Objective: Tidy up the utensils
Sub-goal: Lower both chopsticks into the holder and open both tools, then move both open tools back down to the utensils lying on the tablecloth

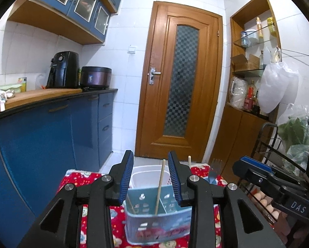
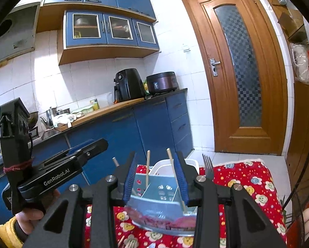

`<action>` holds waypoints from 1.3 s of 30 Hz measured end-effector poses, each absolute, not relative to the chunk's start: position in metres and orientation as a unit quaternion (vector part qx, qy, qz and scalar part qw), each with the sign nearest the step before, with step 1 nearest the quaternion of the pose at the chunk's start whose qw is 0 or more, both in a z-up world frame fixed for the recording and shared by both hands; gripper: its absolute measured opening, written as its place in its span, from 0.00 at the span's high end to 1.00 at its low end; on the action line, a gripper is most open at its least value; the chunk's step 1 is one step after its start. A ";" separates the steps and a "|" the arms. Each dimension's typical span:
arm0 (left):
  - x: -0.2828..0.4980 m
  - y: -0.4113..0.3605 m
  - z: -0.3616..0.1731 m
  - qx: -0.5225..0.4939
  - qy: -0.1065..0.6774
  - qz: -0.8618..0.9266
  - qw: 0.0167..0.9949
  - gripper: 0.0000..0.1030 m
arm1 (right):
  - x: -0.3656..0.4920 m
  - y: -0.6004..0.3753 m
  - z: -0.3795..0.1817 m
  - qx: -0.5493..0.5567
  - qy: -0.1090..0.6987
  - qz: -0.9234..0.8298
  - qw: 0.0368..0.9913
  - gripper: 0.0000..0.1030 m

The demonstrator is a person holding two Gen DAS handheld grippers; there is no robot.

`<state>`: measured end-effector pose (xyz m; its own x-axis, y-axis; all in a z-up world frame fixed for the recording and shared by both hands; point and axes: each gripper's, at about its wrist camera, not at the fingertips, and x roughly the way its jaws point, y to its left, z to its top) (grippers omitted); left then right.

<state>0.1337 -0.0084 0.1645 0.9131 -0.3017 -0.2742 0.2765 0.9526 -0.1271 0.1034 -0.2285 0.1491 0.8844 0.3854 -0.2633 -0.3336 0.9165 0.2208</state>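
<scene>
A pale blue utensil holder [image 1: 158, 221] stands on a red flowered cloth [image 1: 75, 177]. Wooden chopsticks [image 1: 160, 186] stand upright in its compartments. My left gripper [image 1: 151, 175] hovers just in front of and above the holder, open, with nothing between its pads. In the right wrist view the holder [image 2: 162, 206] appears with two chopsticks [image 2: 147, 169] in it and a fork [image 2: 208, 167] upright at its right end. My right gripper [image 2: 156, 175] is also open above the holder's near side and holds nothing. The left gripper [image 2: 88, 150] shows at its left, held by a hand [image 2: 30, 217].
A white basket [image 1: 142, 175] sits right behind the holder. Blue base cabinets [image 1: 51, 144] and a counter run along the left. A wooden door [image 1: 179, 82] is ahead. A black wire cart [image 1: 268, 155] with eggs [image 1: 264, 202] stands close on the right.
</scene>
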 end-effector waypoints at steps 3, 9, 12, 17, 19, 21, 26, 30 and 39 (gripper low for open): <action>0.124 -0.005 0.165 -0.043 0.154 -0.147 0.976 0.66 | 0.094 -0.227 0.148 0.087 0.159 0.186 0.966 0.62; 0.106 0.001 0.162 -0.035 0.168 -0.146 0.974 0.66 | 0.074 -0.225 0.141 0.092 0.175 0.182 0.963 0.62; 0.095 0.003 0.158 -0.035 0.171 -0.147 0.974 0.65 | 0.067 -0.227 0.134 0.098 0.186 0.180 0.961 0.62; 0.085 0.009 0.150 -0.045 0.187 -0.148 0.970 0.66 | 0.059 -0.229 0.118 0.111 0.215 0.174 0.955 0.62; 0.082 0.011 0.144 -0.048 0.197 -0.149 0.968 0.66 | 0.056 -0.231 0.110 0.114 0.230 0.168 0.952 0.62; 0.081 0.013 0.138 -0.051 0.211 -0.151 0.964 0.66 | 0.054 -0.233 0.102 0.121 0.247 0.166 0.947 0.62; 0.080 0.016 0.118 -0.064 0.251 -0.151 0.954 0.66 | 0.050 -0.235 0.079 0.128 0.289 0.156 0.936 0.62; 0.080 0.017 0.101 -0.068 0.276 -0.147 0.947 0.66 | 0.048 -0.236 0.063 0.129 0.311 0.150 0.929 0.62; 0.082 0.023 0.066 -0.076 0.329 -0.134 0.932 0.66 | 0.047 -0.236 0.031 0.136 0.358 0.147 0.912 0.62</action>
<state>0.0815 0.0233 0.0656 0.7476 -0.2999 -0.5926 0.1996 0.9525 -0.2302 0.0466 -0.2365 0.0311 0.7006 0.3652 -0.6131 -0.1706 0.9199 0.3531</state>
